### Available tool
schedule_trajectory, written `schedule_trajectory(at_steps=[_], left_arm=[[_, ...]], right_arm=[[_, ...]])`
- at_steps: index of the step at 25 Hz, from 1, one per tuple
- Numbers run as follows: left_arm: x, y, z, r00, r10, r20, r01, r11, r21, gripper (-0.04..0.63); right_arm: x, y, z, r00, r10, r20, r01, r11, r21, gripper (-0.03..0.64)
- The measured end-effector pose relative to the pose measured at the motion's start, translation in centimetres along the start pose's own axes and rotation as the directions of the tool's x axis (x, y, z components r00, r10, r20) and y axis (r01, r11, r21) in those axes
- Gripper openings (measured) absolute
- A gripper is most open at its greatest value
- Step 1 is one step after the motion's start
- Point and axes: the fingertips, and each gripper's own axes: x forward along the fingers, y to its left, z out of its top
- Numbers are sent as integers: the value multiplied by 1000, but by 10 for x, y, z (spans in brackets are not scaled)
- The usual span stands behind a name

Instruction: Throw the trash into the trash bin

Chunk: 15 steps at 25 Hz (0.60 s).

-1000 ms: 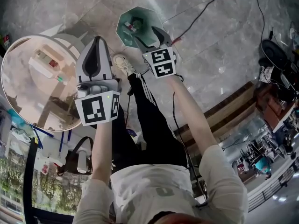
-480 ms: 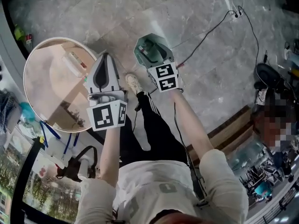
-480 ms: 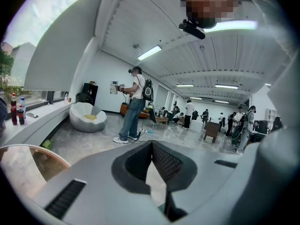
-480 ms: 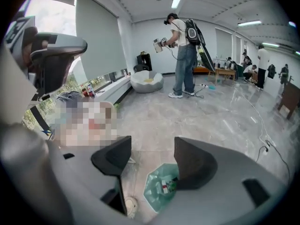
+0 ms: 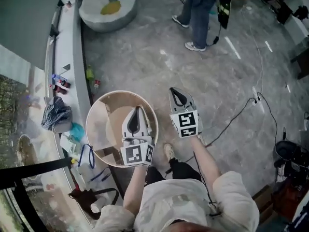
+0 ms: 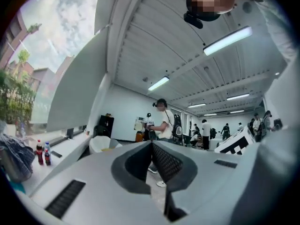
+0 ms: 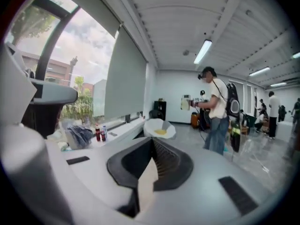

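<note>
No trash bin or trash shows in any view now. My left gripper [image 5: 137, 108] is held up over the round table [image 5: 102, 124] and points level into the room. Its jaws meet at the tip with nothing between them, as the left gripper view shows [image 6: 152, 143]. My right gripper [image 5: 174, 90] is up beside it, to the right, over the grey stone floor. It is shut and empty too [image 7: 152, 140]. Both point toward the far end of a white room.
A person [image 5: 198, 11] with a backpack stands ahead on the floor [image 7: 215, 109]. A white round seat [image 5: 107, 6] stands at the far left by a window ledge with bottles [image 5: 59, 83]. A cable [image 5: 241, 112] runs across the floor on the right.
Both grippers have risen from pointing down at the floor to pointing level. The green bin with trash inside, under the right gripper earlier, has left the view.
</note>
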Motion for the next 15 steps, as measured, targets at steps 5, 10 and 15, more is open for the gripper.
schedule_trajectory(at_steps=[5, 10, 15], left_arm=[[-51, 73, 94, 971, 150, 184, -160, 986, 41, 11], [-112, 130, 138, 928, 247, 278, -275, 959, 65, 11], [-146, 154, 144, 903, 309, 298, -343, 937, 67, 11]], right_arm=[[-14, 124, 125, 952, 217, 216, -201, 975, -93, 14], [-44, 239, 171, 868, 398, 295, -369, 917, -151, 14], [-48, 292, 176, 815, 510, 276, -466, 859, -212, 14]])
